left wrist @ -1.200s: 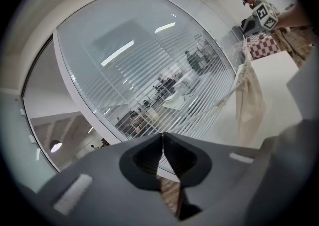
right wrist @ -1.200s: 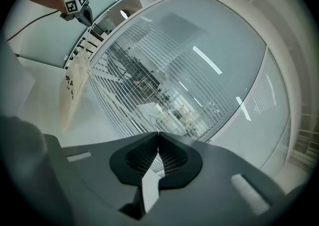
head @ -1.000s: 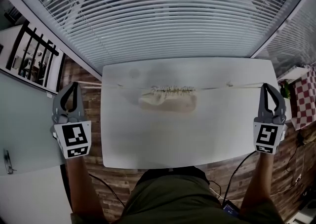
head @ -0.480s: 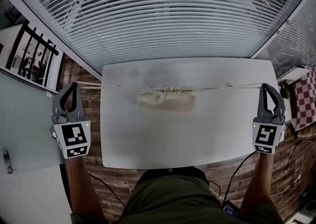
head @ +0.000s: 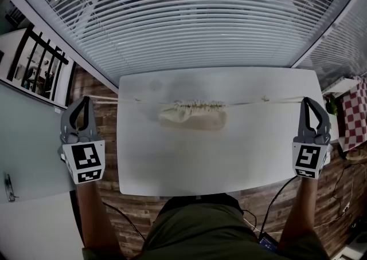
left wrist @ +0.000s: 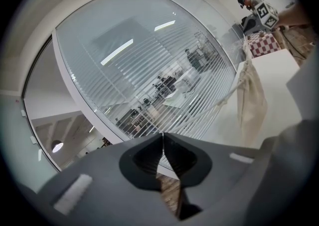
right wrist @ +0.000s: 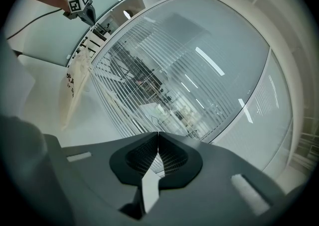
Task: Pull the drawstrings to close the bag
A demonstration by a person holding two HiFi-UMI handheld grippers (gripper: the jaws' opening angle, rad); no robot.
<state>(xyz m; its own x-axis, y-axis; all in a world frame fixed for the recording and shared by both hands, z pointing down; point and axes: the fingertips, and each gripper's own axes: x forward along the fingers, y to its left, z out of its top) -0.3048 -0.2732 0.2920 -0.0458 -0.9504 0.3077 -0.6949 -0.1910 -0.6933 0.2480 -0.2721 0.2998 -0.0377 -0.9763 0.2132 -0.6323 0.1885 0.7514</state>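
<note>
A cream cloth bag (head: 194, 115) lies on the white table (head: 189, 161), its mouth gathered tight along the far side. Its drawstrings run taut to both sides. The left cord (head: 126, 99) leads to my left gripper (head: 86, 99), held just off the table's left edge and shut on the cord's end. The right cord (head: 269, 101) leads to my right gripper (head: 308, 100) at the right edge, also shut on its cord. In the left gripper view the jaws (left wrist: 162, 134) meet, with the bag (left wrist: 250, 95) to the right. The right gripper view shows closed jaws (right wrist: 158, 133) and the bag (right wrist: 72, 90) to the left.
Slatted blinds (head: 189, 18) cover the curved window beyond the table. A black rack (head: 37, 61) stands at the far left. A red checked cloth (head: 352, 113) and cables (head: 344, 178) lie at the right. Wooden floor surrounds the table.
</note>
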